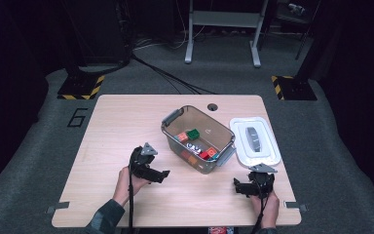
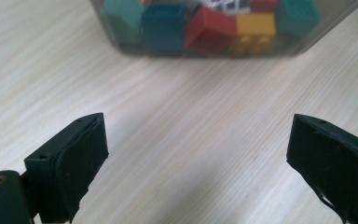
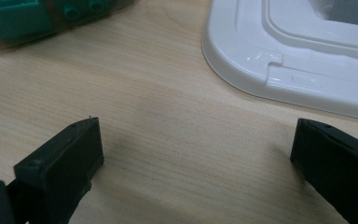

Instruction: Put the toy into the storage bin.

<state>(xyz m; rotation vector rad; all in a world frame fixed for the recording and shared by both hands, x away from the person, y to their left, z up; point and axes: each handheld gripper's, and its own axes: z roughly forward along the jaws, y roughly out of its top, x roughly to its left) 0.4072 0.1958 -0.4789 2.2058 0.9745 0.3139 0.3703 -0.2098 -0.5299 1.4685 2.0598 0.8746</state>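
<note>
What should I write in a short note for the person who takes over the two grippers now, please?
Left gripper: open, nothing between its jaws, low over the table just in front of the bin.
Right gripper: open, holds nothing, near the front corner of the lid.
Bin: clear, stands in the middle of the table, uncovered, with coloured blocks inside.
Lid: white, lies flat on the table to the right of the bin, apart from it.
Done: blocks are in the bin.
Left, probably: take the lid and put it on the bin.
</note>
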